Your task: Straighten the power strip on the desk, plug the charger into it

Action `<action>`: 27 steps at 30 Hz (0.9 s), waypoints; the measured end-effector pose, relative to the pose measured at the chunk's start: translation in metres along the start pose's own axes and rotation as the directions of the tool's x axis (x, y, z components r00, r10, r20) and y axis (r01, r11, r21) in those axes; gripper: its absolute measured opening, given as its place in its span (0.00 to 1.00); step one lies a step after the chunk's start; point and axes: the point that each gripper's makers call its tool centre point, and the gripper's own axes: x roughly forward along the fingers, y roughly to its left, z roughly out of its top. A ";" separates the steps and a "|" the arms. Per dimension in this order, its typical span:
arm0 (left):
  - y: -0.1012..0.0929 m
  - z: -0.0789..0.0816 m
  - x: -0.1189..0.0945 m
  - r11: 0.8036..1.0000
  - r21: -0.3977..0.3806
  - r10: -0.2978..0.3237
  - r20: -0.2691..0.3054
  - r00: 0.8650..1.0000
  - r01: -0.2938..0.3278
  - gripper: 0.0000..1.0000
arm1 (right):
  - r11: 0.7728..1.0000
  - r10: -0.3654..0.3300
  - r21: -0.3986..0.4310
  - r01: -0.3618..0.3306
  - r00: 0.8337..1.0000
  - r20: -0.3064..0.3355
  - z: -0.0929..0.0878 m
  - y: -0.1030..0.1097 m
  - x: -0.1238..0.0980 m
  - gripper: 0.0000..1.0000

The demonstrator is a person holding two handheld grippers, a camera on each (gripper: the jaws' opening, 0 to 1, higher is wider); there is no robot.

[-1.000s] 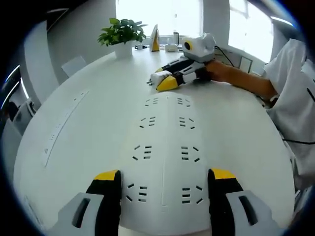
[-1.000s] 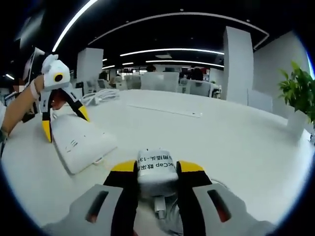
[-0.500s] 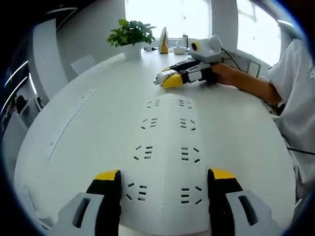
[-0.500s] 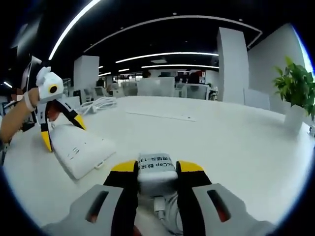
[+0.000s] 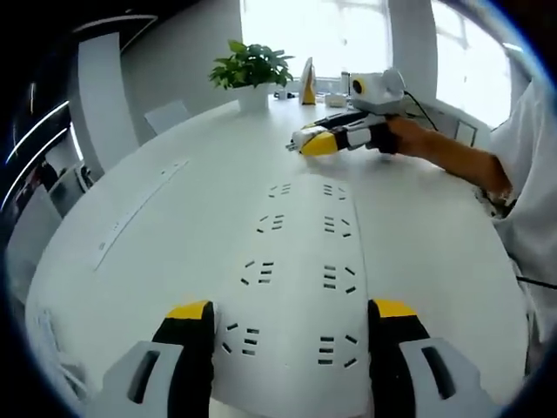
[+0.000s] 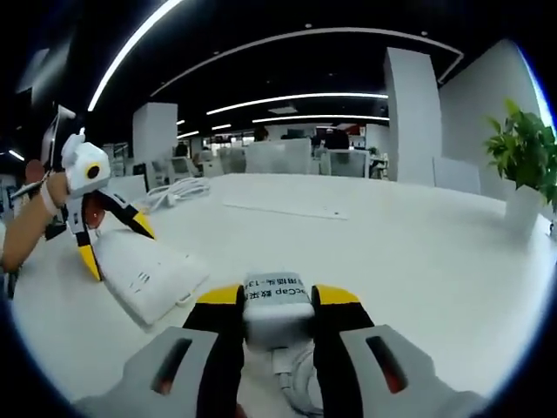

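A wide white power strip (image 5: 300,261) lies flat on the white desk (image 5: 183,261) and runs away from me between the jaws of my left gripper (image 5: 291,313), which press on its two long edges at the near end. In the right gripper view that left gripper (image 6: 113,246) straddles the end of the power strip (image 6: 144,279). My right gripper (image 6: 277,296) is shut on a white charger (image 6: 276,306) with a printed label, its cable coiled beneath. Beyond the strip's far end, the right gripper (image 5: 318,141) holds the charger (image 5: 303,137) low over the desk.
A potted plant (image 5: 252,65) stands at the desk's far side, with small items beside it. A long thin white cover strip (image 5: 139,209) lies on the desk to the left. A person's arm (image 5: 452,157) reaches in from the right. White cables (image 6: 178,187) lie far off.
The power strip has turned slightly with my left gripper on its end. The right gripper still holds the charger in about the same place.
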 end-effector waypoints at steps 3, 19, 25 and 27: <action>0.000 0.001 0.000 1.000 -0.006 0.012 0.020 1.000 -0.012 0.73 | 0.999 0.043 0.007 -0.043 0.999 -0.008 0.017 0.007 -0.009 0.29; -0.001 0.002 -0.001 0.997 -0.033 0.065 0.049 0.997 -0.064 0.72 | 0.983 0.164 -0.064 -0.173 0.979 -0.120 0.048 0.049 -0.039 0.29; -0.005 0.002 -0.002 0.993 -0.060 0.107 0.050 0.993 -0.104 0.72 | 0.982 0.168 -0.068 -0.178 0.976 -0.136 0.045 0.053 -0.041 0.29; -0.006 0.002 -0.003 0.990 -0.070 0.127 0.055 0.990 -0.123 0.72 | 0.982 0.170 -0.060 -0.179 0.976 -0.140 0.043 0.053 -0.041 0.29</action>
